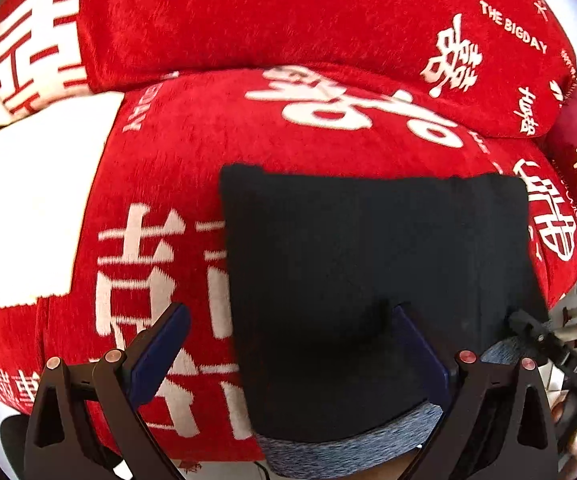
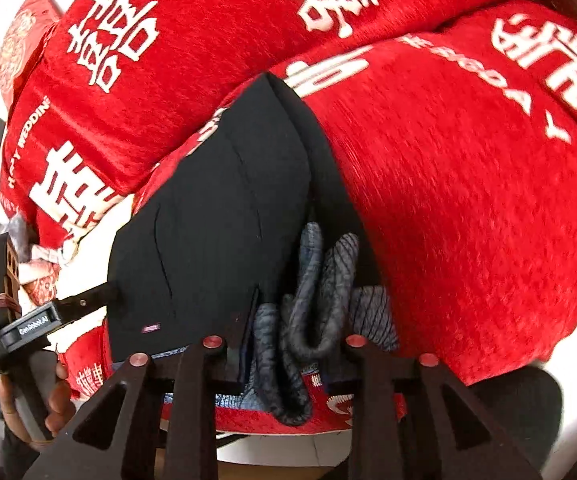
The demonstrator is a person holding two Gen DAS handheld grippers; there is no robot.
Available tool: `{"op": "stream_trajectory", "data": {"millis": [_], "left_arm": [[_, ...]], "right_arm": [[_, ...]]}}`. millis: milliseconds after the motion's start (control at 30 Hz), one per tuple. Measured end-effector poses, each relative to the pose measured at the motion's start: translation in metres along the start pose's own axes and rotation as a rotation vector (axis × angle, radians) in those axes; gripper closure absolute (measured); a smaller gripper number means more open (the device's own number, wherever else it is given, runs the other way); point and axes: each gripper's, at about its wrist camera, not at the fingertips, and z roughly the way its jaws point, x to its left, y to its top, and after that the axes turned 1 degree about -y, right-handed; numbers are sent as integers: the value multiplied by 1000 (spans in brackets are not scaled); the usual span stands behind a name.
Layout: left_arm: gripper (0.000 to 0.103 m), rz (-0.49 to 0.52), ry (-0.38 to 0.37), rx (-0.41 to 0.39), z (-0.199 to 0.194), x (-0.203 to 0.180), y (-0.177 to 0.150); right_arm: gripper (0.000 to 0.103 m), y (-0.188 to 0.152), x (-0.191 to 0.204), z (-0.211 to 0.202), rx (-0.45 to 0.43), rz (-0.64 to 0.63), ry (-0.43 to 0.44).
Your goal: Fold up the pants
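Left wrist view: the pants (image 1: pixel 372 280), black with a grey waistband (image 1: pixel 352 444), lie as a flat folded rectangle on the red blanket (image 1: pixel 248 152), at its near edge. The left gripper (image 1: pixel 288 320) gapes wide, one finger over the pants, one over blanket, gripping nothing.

Right wrist view: the right gripper (image 2: pixel 284 344) sits at the pants' (image 2: pixel 208 208) near end, straddling bunched grey fabric (image 2: pixel 316 292); whether it pinches it I cannot tell. The cloth looks soft, light and limp, likely to sag, so hold near-edge corners through all layers.
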Motion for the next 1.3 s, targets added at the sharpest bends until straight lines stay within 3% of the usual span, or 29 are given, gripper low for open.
{"op": "stream_trajectory", "data": {"millis": [133, 233, 300, 367, 500, 567, 733, 867, 967, 1100, 1233, 1300], "left_arm": [[2, 8, -8, -28, -8, -8, 14], [2, 32, -2, -38, -4, -19, 25], [2, 49, 7, -44, 4, -27, 35], [2, 45, 39, -40, 16, -28, 46], [2, -2, 80, 33, 48, -17, 52], [1, -29, 79, 76, 63, -9, 50], [0, -207, -79, 141, 84, 20, 45], [0, -131, 0, 122, 70, 6, 47], [0, -72, 70, 55, 40, -5, 42], [0, 0, 58, 10, 10, -19, 17], [0, 81, 134, 17, 16, -29, -13], [0, 77, 127, 31, 25, -26, -21]], "right_arm": [[51, 17, 0, -39, -157, -41, -121], [48, 32, 24, -53, -262, -179, -70], [45, 45, 53, -42, -245, -321, 8], [30, 58, 74, -20, -206, -413, 53], [28, 85, 86, 35, -100, -480, 18], [29, 92, 78, 58, -40, -471, -17], [29, 94, 61, 75, 8, -439, -15], [28, 100, 62, 71, 27, -413, -12], [24, 87, 71, 41, -20, -428, -92], [21, 45, 81, 7, -80, -510, -147], [20, 9, 70, 7, -40, -502, -166], [20, -4, 61, 20, -11, -511, -241]]}}
